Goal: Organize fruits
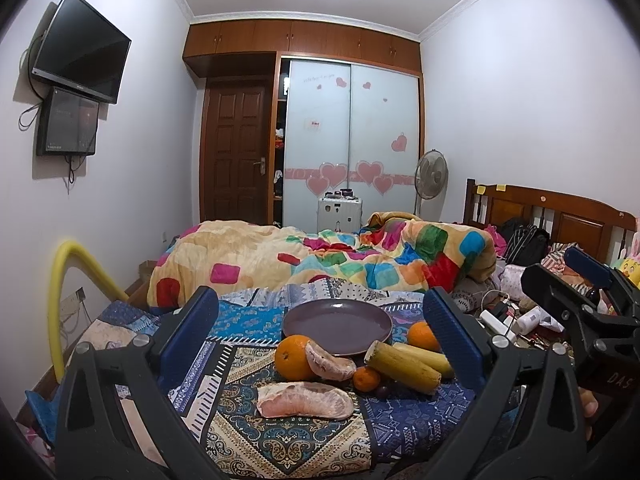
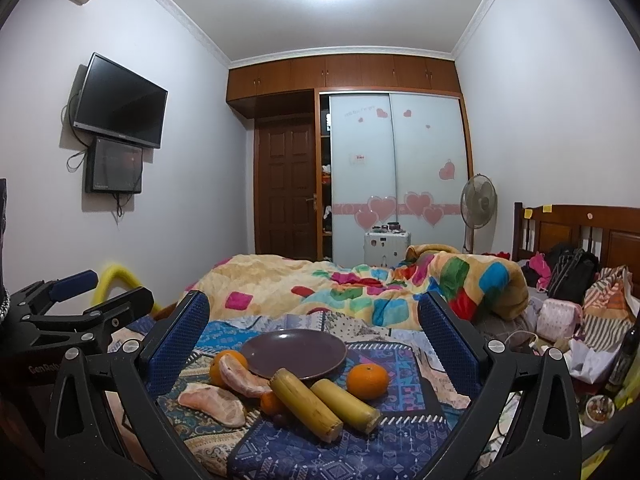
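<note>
— Two grippers, how do they stand?
— Left gripper (image 1: 320, 332) and right gripper (image 2: 314, 328) both hover with fingers spread, holding nothing.
— And the fruit?
— On the bed, beside the purple plate (image 1: 337, 326): two oranges (image 1: 295, 357), a small mandarin (image 1: 366, 379), two pomelo segments (image 1: 305, 400), two yellow cane pieces (image 1: 402, 366) just in front of its rim.

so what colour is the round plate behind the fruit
Dull purple-brown, plain and empty; the round plate shows best in the left wrist view.
</note>
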`<state>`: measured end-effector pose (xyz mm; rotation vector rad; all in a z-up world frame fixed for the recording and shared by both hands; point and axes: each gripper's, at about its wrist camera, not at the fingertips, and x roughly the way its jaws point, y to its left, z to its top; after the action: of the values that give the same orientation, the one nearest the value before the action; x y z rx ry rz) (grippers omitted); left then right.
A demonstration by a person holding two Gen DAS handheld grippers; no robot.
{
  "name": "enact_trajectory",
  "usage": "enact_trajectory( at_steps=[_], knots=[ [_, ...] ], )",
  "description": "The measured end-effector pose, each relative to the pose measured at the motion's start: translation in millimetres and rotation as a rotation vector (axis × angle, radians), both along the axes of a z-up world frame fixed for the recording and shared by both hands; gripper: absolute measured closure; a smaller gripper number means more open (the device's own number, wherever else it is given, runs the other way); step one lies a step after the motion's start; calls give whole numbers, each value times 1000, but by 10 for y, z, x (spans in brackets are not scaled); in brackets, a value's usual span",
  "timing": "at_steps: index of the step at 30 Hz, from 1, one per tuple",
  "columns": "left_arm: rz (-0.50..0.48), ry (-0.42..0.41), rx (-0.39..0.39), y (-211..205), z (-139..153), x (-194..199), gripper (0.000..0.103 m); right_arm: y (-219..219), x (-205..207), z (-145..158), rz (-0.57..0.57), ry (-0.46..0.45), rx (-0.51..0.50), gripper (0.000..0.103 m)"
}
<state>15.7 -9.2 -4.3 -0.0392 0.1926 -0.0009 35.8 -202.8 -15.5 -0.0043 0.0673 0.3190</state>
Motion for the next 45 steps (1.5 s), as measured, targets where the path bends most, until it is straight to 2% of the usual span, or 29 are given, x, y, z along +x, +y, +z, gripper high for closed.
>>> enact_trajectory(
  at_steps=[5, 10, 14, 19, 21, 24, 26, 29, 33, 41, 45],
  knots=[
    [3, 55, -12, 72, -175, 165, 0, -3, 147, -109, -1, 51, -26, 0],
    [9, 169, -27, 195, -489, 408, 0, -12, 387, -362, 3, 157, -75, 0],
    [13, 286, -50, 337, -822, 641, 6, -49, 574, -615, 5, 244, -124, 0],
    [17, 384, -66, 444, -1125, 844, 9, -86, 737, -854, 12, 329, -171, 0],
    [8, 421, -67, 450, -1210, 910, 9, -99, 776, -915, 19, 358, -176, 2],
    [-11, 474, -68, 410, -1324, 996, 9, -117, 879, -1011, 39, 408, -172, 14],
    [-22, 491, -61, 363, -1379, 1044, 8, -115, 941, -1060, 60, 438, -166, 30],
    [-14, 518, -37, 247, -1458, 1123, 2, -80, 1025, -1115, 97, 470, -155, 41],
    [-1, 541, -1, 134, -1543, 1214, 1, -26, 1036, -1138, 151, 479, -152, 44],
    [-8, 540, -40, 130, -1555, 1231, 0, 134, 1144, -1178, 214, 494, -186, 51],
    [-9, 541, 13, 20, -1577, 1237, 0, 181, 1200, -1230, 213, 511, -196, 52]
  ],
)
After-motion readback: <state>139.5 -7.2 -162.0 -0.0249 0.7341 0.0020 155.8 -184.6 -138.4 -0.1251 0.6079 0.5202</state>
